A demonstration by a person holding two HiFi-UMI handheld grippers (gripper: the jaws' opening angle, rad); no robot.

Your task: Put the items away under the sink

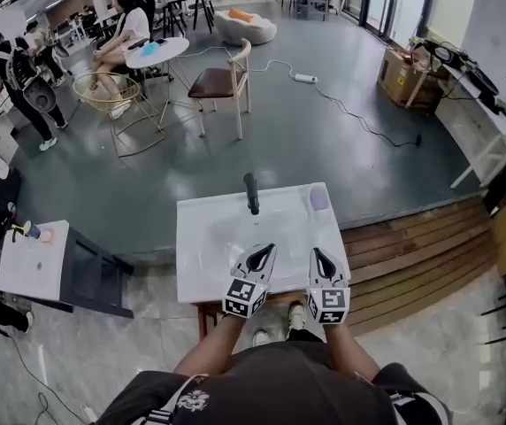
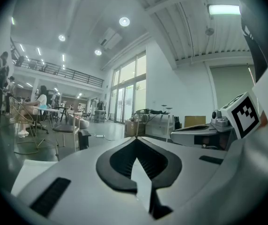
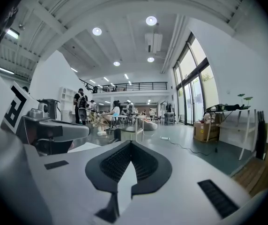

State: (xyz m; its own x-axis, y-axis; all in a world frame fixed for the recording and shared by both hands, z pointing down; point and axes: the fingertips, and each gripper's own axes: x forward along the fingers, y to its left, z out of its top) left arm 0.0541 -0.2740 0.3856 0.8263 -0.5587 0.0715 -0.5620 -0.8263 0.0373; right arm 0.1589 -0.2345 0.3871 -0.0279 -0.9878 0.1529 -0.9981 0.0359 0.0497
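A white sink unit [image 1: 209, 237] stands in front of me, with a black faucet [image 1: 251, 193] at its back edge. A small purple item [image 1: 318, 199] sits at its back right corner. My left gripper [image 1: 265, 250] and right gripper [image 1: 318, 253] hover side by side over the sink's near edge, pointing roughly level. Both are shut, with nothing between the pads. In the left gripper view the left gripper [image 2: 136, 140] has its tips together, and the right gripper's body [image 2: 204, 134] shows beside it. In the right gripper view the right gripper [image 3: 130, 143] is shut too. The space under the sink is hidden.
A low white side table [image 1: 23, 273] with a bottle stands to the left. A wooden deck [image 1: 412, 255] lies to the right. Farther off are a chair [image 1: 222, 82], a round table [image 1: 156, 53], a cardboard box [image 1: 402, 76], a floor cable and several people.
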